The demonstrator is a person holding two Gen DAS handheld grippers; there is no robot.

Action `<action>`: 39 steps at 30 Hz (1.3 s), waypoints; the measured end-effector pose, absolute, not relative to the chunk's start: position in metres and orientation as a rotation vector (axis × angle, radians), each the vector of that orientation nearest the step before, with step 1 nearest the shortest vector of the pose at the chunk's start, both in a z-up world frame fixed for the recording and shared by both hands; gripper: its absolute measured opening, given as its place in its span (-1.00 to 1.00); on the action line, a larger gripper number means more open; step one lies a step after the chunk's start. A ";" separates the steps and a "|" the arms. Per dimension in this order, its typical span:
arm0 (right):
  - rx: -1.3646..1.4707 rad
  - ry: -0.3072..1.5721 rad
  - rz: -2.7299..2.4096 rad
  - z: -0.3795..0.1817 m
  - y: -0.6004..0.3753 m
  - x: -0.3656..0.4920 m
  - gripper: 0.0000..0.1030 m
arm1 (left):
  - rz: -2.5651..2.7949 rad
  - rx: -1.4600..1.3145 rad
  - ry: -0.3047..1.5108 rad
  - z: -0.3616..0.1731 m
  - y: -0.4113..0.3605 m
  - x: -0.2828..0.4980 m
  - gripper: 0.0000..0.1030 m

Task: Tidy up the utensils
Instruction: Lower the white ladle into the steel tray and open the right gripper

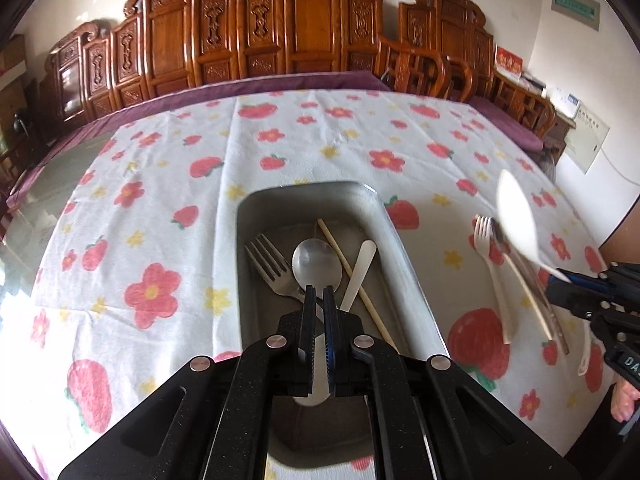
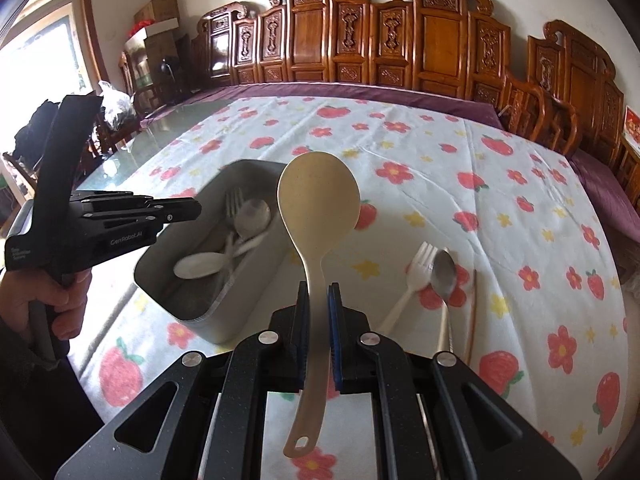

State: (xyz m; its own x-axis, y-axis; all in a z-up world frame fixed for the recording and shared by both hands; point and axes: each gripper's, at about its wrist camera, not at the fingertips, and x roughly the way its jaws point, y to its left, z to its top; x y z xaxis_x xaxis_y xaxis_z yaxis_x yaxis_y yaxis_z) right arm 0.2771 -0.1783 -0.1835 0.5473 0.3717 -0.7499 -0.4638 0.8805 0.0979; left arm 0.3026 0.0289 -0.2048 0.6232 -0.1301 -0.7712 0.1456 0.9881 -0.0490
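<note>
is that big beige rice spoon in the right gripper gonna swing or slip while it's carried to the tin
Probably a little. The right gripper pinches the beige rice spoon on its narrow neck, so the broad bowl above may make it pivot. It looks like light, stiff plastic, unlikely to flex. The smooth handle could slide between the pads.

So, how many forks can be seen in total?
2. A metal fork lies in the tray, left of the spoon. A white fork lies on the cloth, right of the tray. Others may be hidden.
</note>
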 end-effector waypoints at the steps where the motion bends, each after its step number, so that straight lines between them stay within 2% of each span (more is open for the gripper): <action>1: -0.119 0.858 0.503 -0.181 -0.174 0.277 -0.79 | -0.154 0.017 0.874 -0.202 0.031 0.299 -0.77; 2: -0.122 0.857 0.507 -0.180 -0.170 0.277 -0.79 | -0.144 0.018 0.856 -0.198 0.034 0.294 -0.61; 3: -0.124 0.856 0.511 -0.178 -0.166 0.276 -0.79 | -0.136 0.017 0.844 -0.195 0.036 0.290 -0.57; 10: -0.146 0.863 0.557 -0.177 -0.133 0.278 -0.79 | -0.093 -0.020 0.804 -0.183 0.066 0.275 -0.45; 14: -0.153 0.875 0.576 -0.180 -0.114 0.283 -0.79 | -0.063 -0.038 0.789 -0.182 0.085 0.275 -0.08; 20: -0.151 0.894 0.601 -0.186 -0.087 0.291 -0.79 | -0.035 -0.074 0.782 -0.184 0.110 0.278 0.29; 23: -0.154 0.908 0.610 -0.191 -0.073 0.297 -0.79 | -0.015 -0.085 0.778 -0.184 0.121 0.278 0.34; 39: -0.151 1.047 0.546 -0.242 -0.024 0.339 -0.79 | 0.011 -0.094 0.764 -0.182 0.139 0.276 0.36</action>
State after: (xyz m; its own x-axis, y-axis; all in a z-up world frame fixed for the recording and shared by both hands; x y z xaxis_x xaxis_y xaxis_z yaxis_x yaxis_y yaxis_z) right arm 0.3386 -0.0238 -0.2415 0.3812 0.3560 -0.8532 -0.4959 0.8576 0.1363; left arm 0.2764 0.1393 -0.1816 0.7219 -0.0241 -0.6915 -0.0445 0.9957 -0.0812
